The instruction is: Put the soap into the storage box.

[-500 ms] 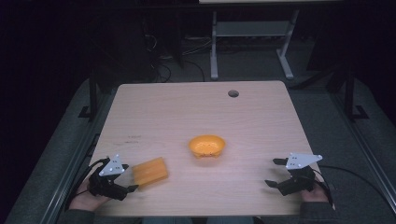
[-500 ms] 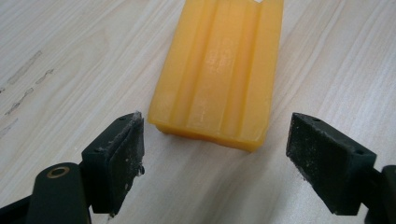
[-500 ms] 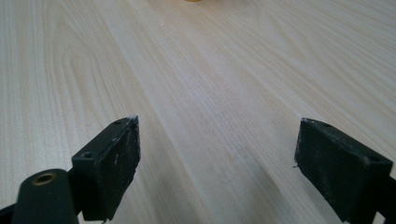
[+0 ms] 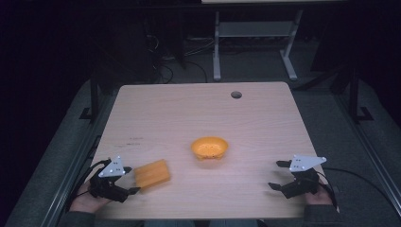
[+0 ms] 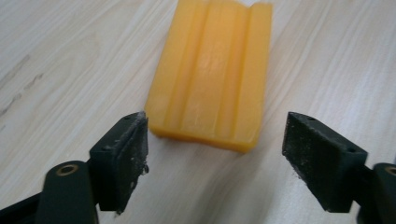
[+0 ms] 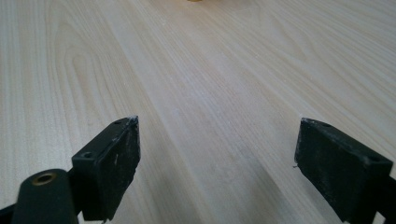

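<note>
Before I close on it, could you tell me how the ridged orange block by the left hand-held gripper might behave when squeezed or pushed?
The ridged orange rectangular block looks like soft foam or sponge, so it may compress and feel light. Lying flat on the pale wooden table, it should slide, not roll or tip. Its lengthwise grooves may help the grip.

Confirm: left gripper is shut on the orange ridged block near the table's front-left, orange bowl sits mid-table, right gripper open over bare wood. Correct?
Not quite. The left gripper is open, not shut on the orange ridged block: the left gripper view shows both jaws spread wide, the block lying just ahead of them on the table. The rest holds: orange bowl mid-table, right gripper open over bare wood.
</note>
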Tool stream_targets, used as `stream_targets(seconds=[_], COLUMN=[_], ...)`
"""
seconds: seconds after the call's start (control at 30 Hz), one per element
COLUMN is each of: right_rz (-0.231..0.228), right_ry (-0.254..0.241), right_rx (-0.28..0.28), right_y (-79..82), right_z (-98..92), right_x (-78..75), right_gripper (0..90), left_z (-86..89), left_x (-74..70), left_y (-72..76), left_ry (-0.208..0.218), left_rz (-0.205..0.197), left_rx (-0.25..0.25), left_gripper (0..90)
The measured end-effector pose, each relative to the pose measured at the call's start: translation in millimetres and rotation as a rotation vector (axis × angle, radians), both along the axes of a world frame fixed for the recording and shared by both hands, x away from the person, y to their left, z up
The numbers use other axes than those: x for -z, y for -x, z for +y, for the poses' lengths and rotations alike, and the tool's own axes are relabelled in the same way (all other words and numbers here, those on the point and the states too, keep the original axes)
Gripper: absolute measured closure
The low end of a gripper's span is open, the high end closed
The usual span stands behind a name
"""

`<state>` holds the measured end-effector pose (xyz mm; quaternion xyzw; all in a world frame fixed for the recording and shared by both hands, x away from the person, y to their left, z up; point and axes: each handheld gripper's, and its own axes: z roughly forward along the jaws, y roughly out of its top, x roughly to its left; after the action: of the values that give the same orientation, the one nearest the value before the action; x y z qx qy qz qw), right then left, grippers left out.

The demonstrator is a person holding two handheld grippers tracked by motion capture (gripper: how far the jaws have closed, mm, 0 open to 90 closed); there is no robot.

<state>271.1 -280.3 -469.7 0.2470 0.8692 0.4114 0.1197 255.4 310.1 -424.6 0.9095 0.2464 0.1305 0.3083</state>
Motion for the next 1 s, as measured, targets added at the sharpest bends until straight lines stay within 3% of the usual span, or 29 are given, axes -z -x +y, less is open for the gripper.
stream_targets(seconds=[0.5,0.63,1.0], right_rz=[0.0,0.002,0.003], right_ry=[0.009,0.01,0.01], right_rx=[-0.007,-0.006,-0.006], right_y=[0.0,0.4,0.6], right_z=[1.1,1.5,1.4], right_x=[0.3,0.1,-0.1], right_gripper=[13.5,13.5,13.5], left_z=[-7.2,-11.8,-19.6], left_x=[0.8,0.6,-1.9], left_y=[-2.9,-4.6,-11.2], left_ry=[-0.019,-0.053,-0.056], left_rz=[0.012,0.001,0.007], left_rx=[0.004,0.02,0.035], left_gripper=[21.1,21.7,20.5])
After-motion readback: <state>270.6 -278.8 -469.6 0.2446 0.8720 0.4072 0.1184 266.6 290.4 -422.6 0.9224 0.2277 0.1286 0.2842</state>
